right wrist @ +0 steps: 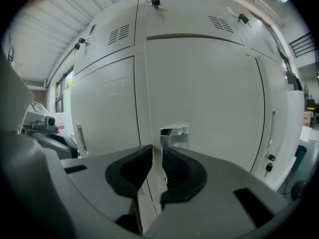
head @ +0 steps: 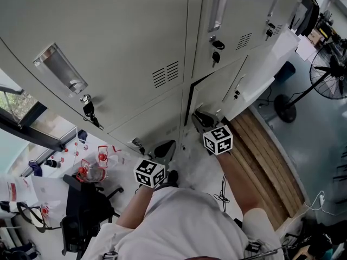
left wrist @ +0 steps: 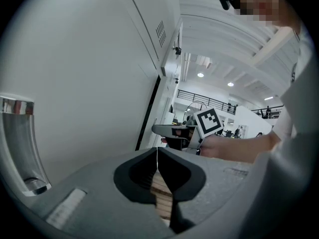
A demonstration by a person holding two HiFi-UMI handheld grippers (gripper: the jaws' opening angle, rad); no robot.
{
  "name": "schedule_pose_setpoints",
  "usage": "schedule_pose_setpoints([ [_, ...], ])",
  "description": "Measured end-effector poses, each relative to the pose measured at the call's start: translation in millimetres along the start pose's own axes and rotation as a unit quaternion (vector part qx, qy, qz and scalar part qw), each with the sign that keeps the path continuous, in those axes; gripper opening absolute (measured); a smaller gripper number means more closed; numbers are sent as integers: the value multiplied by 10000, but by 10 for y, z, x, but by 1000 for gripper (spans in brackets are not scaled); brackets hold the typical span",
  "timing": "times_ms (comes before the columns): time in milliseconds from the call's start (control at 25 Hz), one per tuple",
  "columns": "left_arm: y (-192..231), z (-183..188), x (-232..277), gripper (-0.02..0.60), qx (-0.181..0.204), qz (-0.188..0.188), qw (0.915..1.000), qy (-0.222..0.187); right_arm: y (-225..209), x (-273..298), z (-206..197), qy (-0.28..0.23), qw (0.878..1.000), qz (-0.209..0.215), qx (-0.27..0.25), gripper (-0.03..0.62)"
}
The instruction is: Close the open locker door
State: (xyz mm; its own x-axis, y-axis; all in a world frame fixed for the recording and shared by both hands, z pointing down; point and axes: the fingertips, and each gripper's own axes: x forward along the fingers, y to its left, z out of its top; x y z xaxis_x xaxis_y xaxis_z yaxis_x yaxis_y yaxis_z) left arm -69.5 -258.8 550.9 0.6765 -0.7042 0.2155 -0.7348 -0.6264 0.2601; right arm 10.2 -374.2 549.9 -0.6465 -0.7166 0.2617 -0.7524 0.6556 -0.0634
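A bank of pale grey lockers fills the head view. A lower locker door (head: 216,97) stands slightly ajar, with a dark gap (head: 189,103) along its left edge. My right gripper (head: 201,120) is at that edge, low down. In the right gripper view a thin pale door edge (right wrist: 149,193) runs between its jaws, which are closed on it, with the door's chrome handle (right wrist: 173,131) just beyond. My left gripper (head: 163,148) hangs lower left, away from the door. Its jaws (left wrist: 157,156) meet with nothing in them. From the left gripper view, the right gripper (left wrist: 175,134) shows beside the gap (left wrist: 148,111).
Keys hang in the locks of the upper doors (head: 88,111). A white panel (head: 264,72) juts out from the lockers at the right. Wooden planks (head: 265,156) lie on the floor below it, near a standing fan (head: 325,83). A black chair (head: 87,210) and cluttered table are at the lower left.
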Motion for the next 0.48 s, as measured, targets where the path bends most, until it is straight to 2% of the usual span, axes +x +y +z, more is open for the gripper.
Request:
schedule_pose_setpoints([
  [480, 83, 5, -6, 15, -3, -5, 10000, 30, -9, 216, 74, 12, 10000, -31, -94, 63],
])
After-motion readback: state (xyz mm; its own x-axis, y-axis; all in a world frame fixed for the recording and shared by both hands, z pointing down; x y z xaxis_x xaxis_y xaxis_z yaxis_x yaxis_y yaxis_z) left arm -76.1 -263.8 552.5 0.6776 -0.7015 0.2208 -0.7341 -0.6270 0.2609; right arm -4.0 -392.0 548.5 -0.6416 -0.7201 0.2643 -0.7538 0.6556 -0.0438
